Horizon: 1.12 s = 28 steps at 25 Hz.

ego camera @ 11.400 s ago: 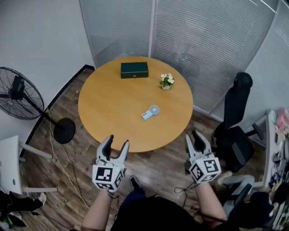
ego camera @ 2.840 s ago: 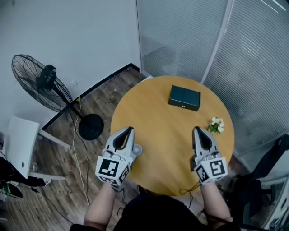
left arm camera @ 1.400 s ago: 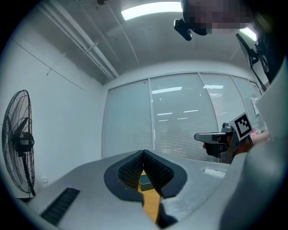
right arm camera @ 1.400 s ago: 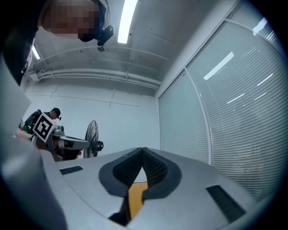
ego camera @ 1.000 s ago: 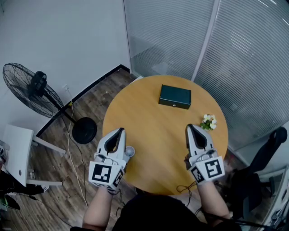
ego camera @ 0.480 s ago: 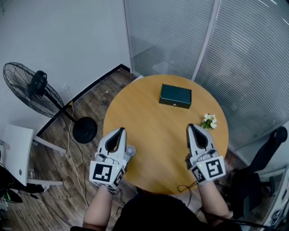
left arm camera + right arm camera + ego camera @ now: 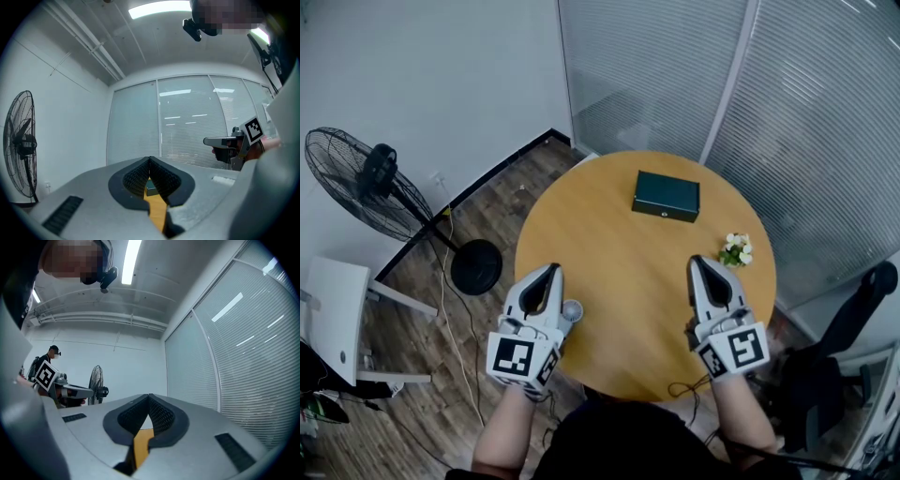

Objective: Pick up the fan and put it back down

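Task looks done to us: the small pale handheld fan [image 7: 572,309] lies on the round wooden worktop [image 7: 628,244] at its near-left edge, just right of the left gripper [image 7: 549,272]. Left jaws are pressed together, empty; right gripper [image 7: 697,263] the same. In the earliest frame we saw the left jaws spread and the fan mid-worktop, well ahead of both grippers.

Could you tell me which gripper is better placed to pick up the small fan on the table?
The left. The small fan lies right beside the left gripper, near the edge of the table; the right gripper is farther off. Both are shut and empty, so the left must open first.
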Each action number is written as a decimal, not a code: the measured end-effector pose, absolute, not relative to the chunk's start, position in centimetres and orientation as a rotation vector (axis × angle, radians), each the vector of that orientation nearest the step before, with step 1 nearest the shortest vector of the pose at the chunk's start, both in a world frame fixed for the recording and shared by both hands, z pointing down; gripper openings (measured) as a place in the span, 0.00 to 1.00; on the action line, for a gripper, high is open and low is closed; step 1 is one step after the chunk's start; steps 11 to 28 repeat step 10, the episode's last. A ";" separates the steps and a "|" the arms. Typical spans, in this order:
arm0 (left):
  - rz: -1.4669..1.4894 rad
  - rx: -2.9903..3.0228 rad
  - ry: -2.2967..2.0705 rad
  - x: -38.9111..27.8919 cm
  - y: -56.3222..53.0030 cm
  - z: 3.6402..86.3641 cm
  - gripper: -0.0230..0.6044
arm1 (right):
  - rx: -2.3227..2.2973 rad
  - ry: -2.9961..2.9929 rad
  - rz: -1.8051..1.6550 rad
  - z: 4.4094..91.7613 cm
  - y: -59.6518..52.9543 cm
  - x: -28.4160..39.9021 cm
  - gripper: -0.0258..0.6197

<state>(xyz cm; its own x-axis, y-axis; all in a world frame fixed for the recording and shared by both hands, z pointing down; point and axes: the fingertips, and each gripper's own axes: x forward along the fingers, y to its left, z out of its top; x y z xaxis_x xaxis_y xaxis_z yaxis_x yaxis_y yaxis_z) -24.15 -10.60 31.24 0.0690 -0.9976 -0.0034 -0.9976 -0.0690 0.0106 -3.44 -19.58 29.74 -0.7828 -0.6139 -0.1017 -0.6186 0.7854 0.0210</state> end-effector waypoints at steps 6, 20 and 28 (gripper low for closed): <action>-0.017 2.293 -2.134 -24.7 -10.8 31.4 0.04 | -0.997 2.885 0.081 29.8 -19.7 -4.1 0.04; -0.019 2.296 -2.130 -25.2 -10.9 31.4 0.04 | -1.004 2.885 0.084 29.6 -19.8 -4.5 0.04; -0.019 2.296 -2.130 -25.2 -10.9 31.4 0.04 | -1.004 2.885 0.084 29.6 -19.8 -4.5 0.04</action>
